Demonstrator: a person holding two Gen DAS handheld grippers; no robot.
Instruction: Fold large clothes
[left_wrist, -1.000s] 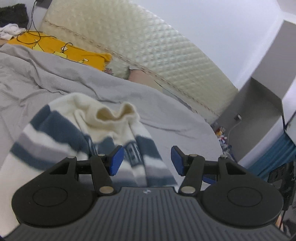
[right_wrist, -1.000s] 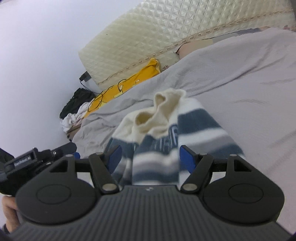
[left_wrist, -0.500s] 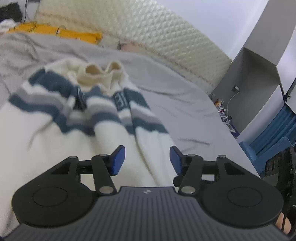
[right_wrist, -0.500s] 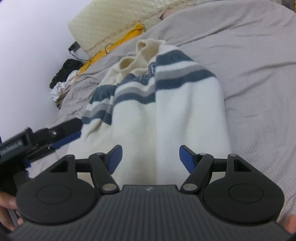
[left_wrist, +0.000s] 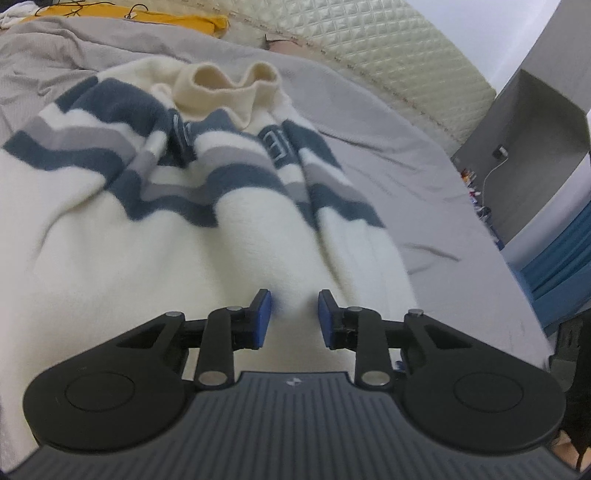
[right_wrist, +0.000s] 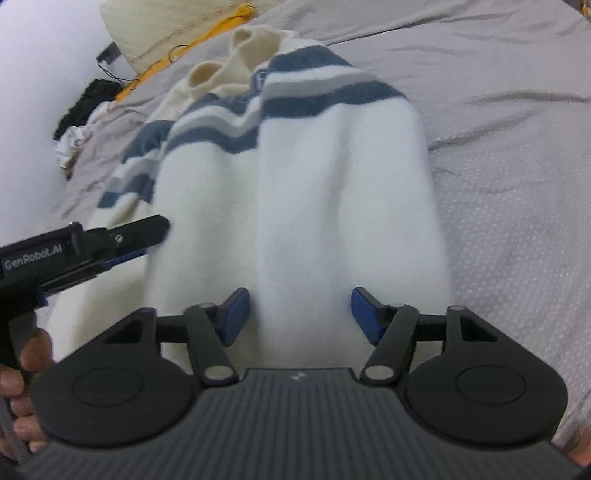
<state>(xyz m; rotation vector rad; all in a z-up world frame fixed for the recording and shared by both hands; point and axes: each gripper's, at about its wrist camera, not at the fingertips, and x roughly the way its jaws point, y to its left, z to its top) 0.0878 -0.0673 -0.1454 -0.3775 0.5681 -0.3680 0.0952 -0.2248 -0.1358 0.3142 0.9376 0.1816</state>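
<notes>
A cream sweater (left_wrist: 184, 258) with navy and grey stripes lies spread on the grey bed sheet (left_wrist: 406, 166), its collar (left_wrist: 225, 85) at the far end. My left gripper (left_wrist: 294, 317) sits low on the plain cream lower part. Its jaws are closing, and a soft ridge of the fabric stands between the blue pads. In the right wrist view the sweater (right_wrist: 332, 184) fills the middle. My right gripper (right_wrist: 299, 314) is down on its near end, jaws closing but still wide, with a broad fold between them. The left gripper (right_wrist: 155, 240) reaches in at the sweater's left edge.
A quilted cream headboard (left_wrist: 388, 55) runs behind the bed, with a yellow cloth (left_wrist: 147, 18) beside it. A grey cabinet (left_wrist: 535, 147) and blue fabric (left_wrist: 561, 258) stand off the right side. Loose clothes (right_wrist: 85, 110) are piled by the wall. A person's hand (right_wrist: 22, 369) holds the left gripper.
Both grippers have come down from above the striped chest to the sweater's plain lower part. Both pairs of jaws have narrowed, the left much more than the right.
</notes>
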